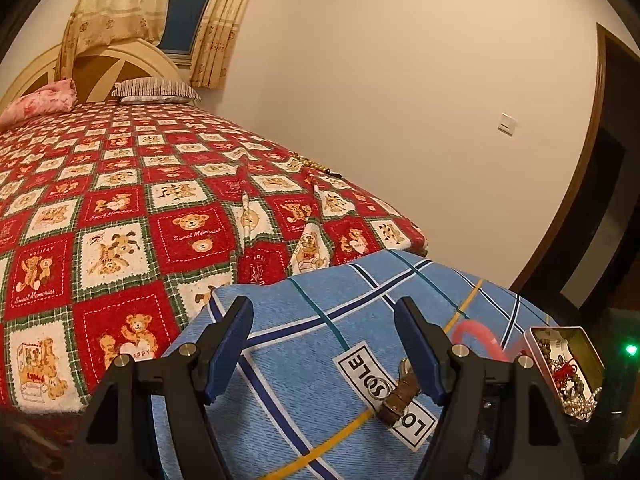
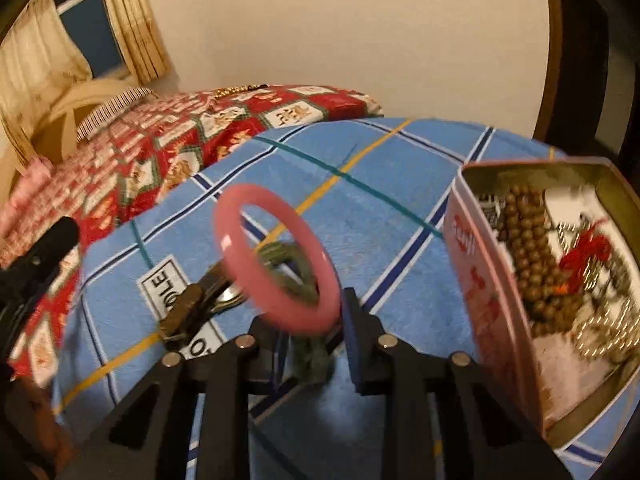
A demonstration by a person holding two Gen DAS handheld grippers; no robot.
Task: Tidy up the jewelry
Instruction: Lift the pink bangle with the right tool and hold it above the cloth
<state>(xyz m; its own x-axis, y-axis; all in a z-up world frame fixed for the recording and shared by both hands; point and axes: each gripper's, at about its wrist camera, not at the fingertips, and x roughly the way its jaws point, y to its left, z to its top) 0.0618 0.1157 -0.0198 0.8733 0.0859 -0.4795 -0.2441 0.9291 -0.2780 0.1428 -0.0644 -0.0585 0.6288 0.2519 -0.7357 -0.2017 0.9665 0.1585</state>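
Note:
My right gripper [image 2: 310,320] is shut on a pink bangle [image 2: 276,264] and holds it above the blue checked cloth [image 2: 360,200], left of an open tin [image 2: 472,264] with brown beads [image 2: 528,248], chains and a red tassel. A green bangle [image 2: 292,276] and a brown-strapped watch [image 2: 192,308] lie on the cloth behind the pink one. My left gripper [image 1: 324,344] is open and empty over the cloth; the watch [image 1: 400,396] lies by its right finger. The pink bangle [image 1: 476,338] and tin [image 1: 568,364] show at the right.
A bed with a red teddy-bear quilt [image 1: 120,208] lies behind the cloth. A beaded necklace [image 1: 316,166] rests on the quilt's far edge. Pillows [image 1: 156,90] are at the headboard. A dark doorway [image 1: 608,184] is on the right.

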